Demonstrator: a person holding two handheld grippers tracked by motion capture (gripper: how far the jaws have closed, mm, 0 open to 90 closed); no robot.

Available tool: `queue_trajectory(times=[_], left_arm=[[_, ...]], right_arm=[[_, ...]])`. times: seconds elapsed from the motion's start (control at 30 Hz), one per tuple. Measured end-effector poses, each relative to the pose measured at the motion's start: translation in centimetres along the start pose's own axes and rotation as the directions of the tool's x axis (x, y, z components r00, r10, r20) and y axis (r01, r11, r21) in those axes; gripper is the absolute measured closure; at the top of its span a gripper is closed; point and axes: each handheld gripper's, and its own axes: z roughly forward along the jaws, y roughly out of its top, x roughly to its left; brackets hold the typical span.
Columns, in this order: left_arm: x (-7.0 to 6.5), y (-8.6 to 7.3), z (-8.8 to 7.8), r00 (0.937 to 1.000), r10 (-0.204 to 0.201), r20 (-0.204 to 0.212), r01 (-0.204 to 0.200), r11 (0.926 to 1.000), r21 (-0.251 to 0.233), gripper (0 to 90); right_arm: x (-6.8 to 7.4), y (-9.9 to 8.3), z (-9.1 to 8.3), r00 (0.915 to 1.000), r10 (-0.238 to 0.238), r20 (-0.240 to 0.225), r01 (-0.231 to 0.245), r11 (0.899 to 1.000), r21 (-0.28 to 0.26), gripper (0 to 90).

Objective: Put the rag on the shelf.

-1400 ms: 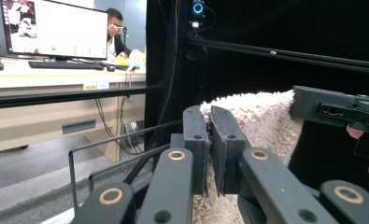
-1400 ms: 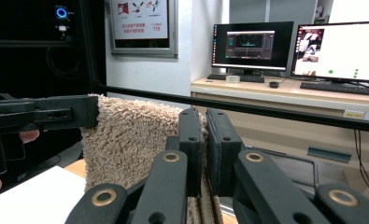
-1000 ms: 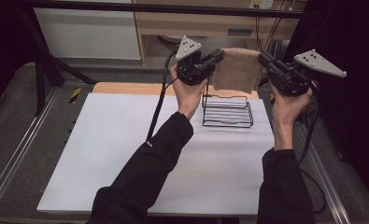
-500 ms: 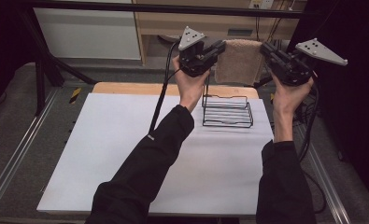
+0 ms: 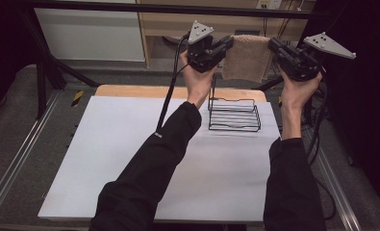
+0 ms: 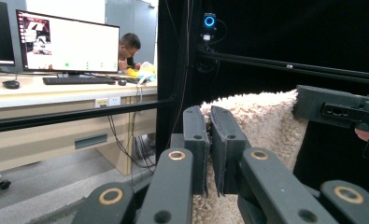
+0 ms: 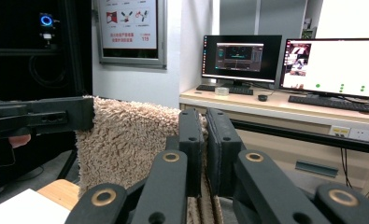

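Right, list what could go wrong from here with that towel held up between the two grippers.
1. The left gripper and right gripper each pinch just a top corner of the beige towel; a thin bite like that could slip, and the towel would drop.
2. The towel hangs in the air behind the black wire rack; lowered carelessly, its hem might snag the upright post or miss the rack.
3. Pulling the hands apart could tug a corner free.

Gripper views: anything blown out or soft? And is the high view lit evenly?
Left gripper view: the monitor is nearly blown out white, the right half very dark; the towel stays sharp. Right gripper view: the right-hand screen glares; the jaws close to the lens look slightly soft. High view: the white table is bright and even, the edges fall to black, the picture is a little soft overall.
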Motion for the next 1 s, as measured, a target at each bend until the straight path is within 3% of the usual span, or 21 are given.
queue_trajectory(times=[0.3, 0.77, 1.0], left_arm=[[0.7, 0.2, 1.4, 0.9982, 0.049, -0.034, -0.048, 0.9984, 0.028, 84.8], [2.9, -1.6, 2.9, 0.9988, 0.034, -0.036, -0.031, 0.9967, 0.075, 84.6], [2.9, -3.0, 2.7, 0.9999, 0.01, -0.013, -0.009, 0.9943, 0.106, 84.5]], right_arm=[[-1.0, -0.3, 1.4, 0.9995, 0.031, 0.002, -0.031, 1.0, 0.004, 85.4], [-1.6, -1.4, 3.7, 0.9999, 0.009, -0.005, -0.008, 0.998, 0.055, 85.3], [-1.8, -3.2, 3.6, 0.9996, 0.028, -0.009, -0.027, 0.996, 0.082, 85.3]])
